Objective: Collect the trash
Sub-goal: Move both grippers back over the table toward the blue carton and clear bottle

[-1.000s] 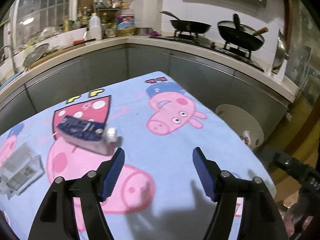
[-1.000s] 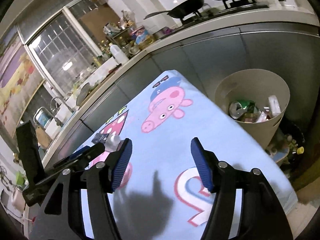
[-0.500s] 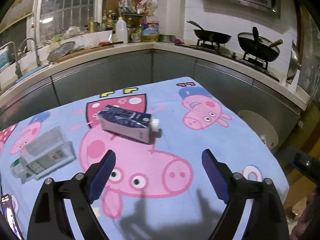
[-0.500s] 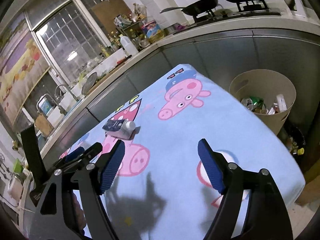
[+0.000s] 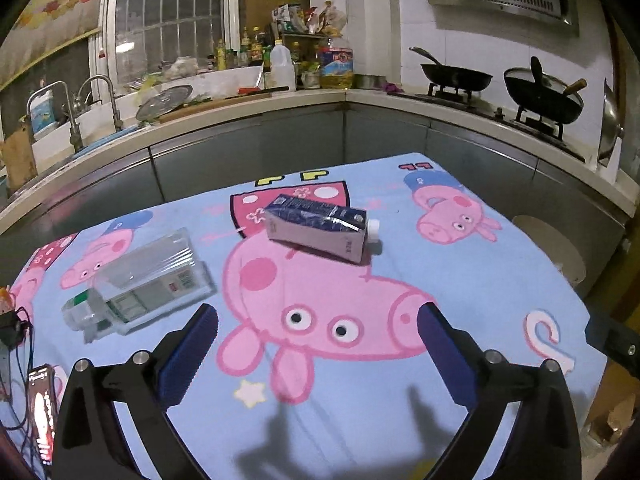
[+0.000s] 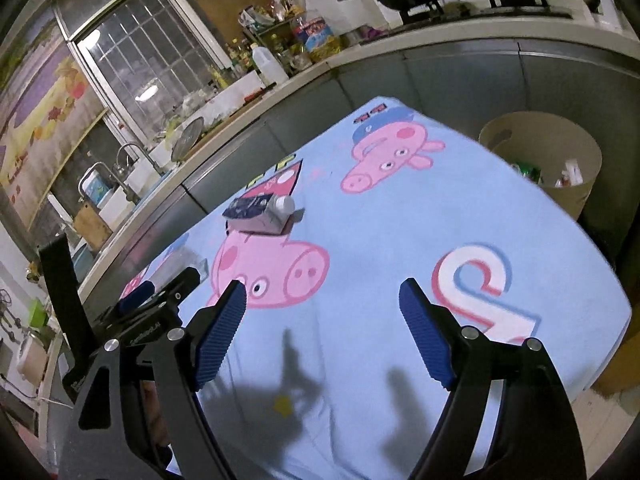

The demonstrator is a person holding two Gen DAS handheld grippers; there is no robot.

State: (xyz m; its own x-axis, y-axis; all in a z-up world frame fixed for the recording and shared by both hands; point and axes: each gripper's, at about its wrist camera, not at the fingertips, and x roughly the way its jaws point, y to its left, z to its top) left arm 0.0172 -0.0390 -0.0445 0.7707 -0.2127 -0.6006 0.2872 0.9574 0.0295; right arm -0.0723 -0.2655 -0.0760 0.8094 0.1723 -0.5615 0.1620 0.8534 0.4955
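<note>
A dark blue and lilac milk carton (image 5: pixel 318 228) with a white cap lies on its side on the Peppa Pig cloth; it also shows in the right wrist view (image 6: pixel 260 214). A flattened clear plastic bottle (image 5: pixel 140 284) lies to its left. My left gripper (image 5: pixel 318 354) is open and empty, near the table's front edge, well short of both. My right gripper (image 6: pixel 320 328) is open and empty above the cloth's front right. The beige trash bin (image 6: pixel 552 160) holding litter stands beyond the table's right edge; its rim shows in the left wrist view (image 5: pixel 550 248).
The blue cloth-covered table (image 5: pixel 460 280) fills the middle. A grey kitchen counter (image 5: pixel 240 148) wraps behind it with a sink, bottles and two woks (image 5: pixel 540 96). A phone (image 5: pixel 40 412) and cables lie at the table's left front corner.
Both grippers have pulled back and risen from the table. The carton now looks farther away, and the clear bottle and table's left part have come into the left view.
</note>
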